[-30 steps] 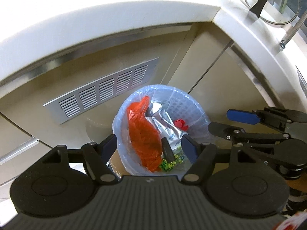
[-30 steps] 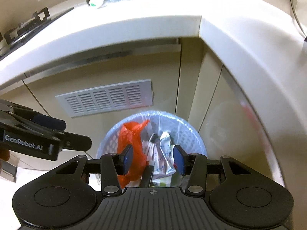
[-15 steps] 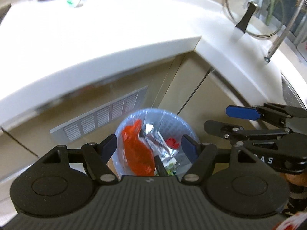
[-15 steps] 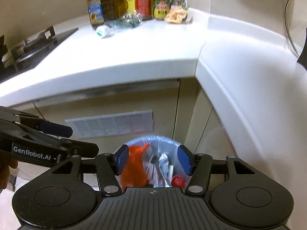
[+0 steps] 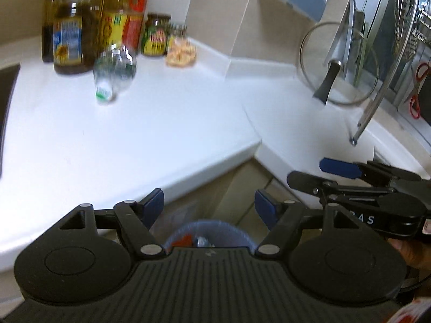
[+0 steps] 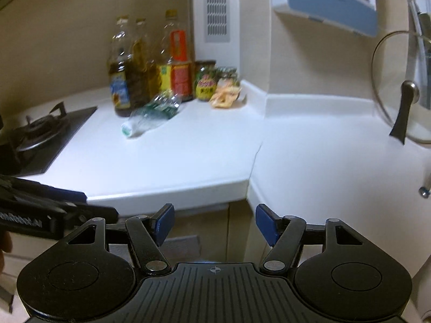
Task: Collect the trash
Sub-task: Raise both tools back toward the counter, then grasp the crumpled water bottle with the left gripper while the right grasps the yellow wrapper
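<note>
Fingers of the left gripper (image 5: 208,206) stand apart, empty; right gripper (image 6: 214,222) fingers are opening, empty.

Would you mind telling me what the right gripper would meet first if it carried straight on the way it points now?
Probably the front edge of the white countertop. The right gripper is empty, its jaws opening; depth is hard to judge.

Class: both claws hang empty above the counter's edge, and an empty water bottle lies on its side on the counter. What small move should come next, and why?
Probably reach the right claw forward toward the water bottle. It lies on its side on the white counter, apart from the upright oil bottles, so it looks like trash. The claw's jaws are opening with nothing between them, and the path looks clear.
</note>
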